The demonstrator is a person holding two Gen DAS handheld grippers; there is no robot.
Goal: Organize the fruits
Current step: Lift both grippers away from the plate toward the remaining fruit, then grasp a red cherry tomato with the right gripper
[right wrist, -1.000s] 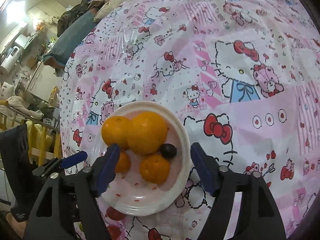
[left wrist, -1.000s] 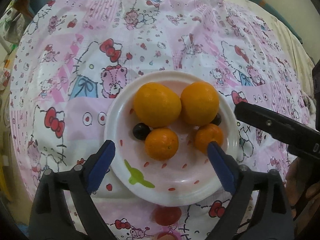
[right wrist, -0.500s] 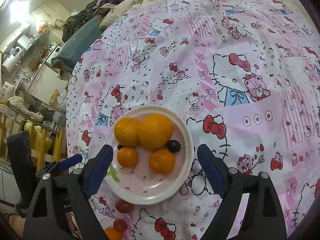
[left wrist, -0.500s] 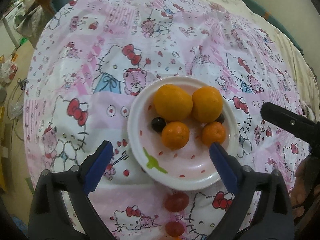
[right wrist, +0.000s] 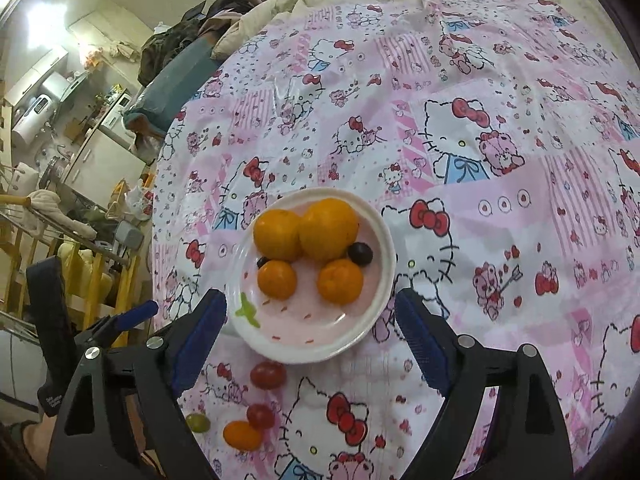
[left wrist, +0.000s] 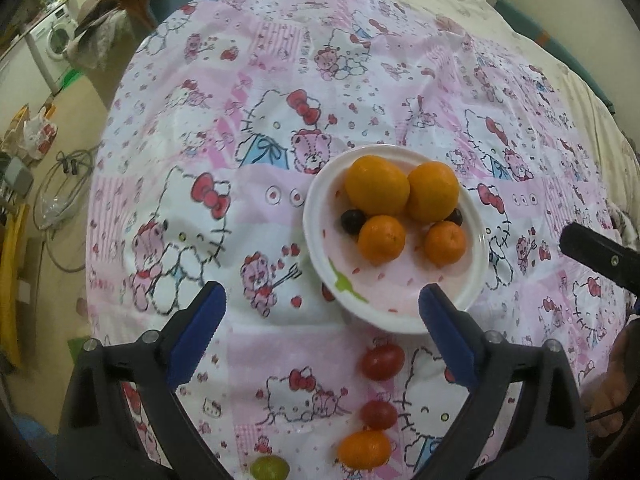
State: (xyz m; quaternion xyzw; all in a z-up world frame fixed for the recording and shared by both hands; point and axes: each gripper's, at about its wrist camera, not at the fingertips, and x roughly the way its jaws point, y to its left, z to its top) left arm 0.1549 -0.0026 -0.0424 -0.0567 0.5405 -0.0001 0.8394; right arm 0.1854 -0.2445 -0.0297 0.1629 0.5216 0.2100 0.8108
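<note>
Hovering empty, both claws gape: left claw [left wrist: 322,316], right claw [right wrist: 310,320]. Loose red cherry tomatoes [left wrist: 382,356] beside the white plate [left wrist: 478,268] could roll if nudged.

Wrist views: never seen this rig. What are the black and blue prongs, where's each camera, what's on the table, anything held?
No robot: a person holds a two-finger gripper in each hand, each with a fisheye camera looking along its fingers. The prongs are those fingers: the left gripper in one view, the right gripper in the other. Both stand open and hold nothing. On the patterned tablecloth a white plate carries four oranges and two dark grapes. Nearer the cameras, off the plate, lie two cherry tomatoes, a small orange fruit and a green grape.
</note>
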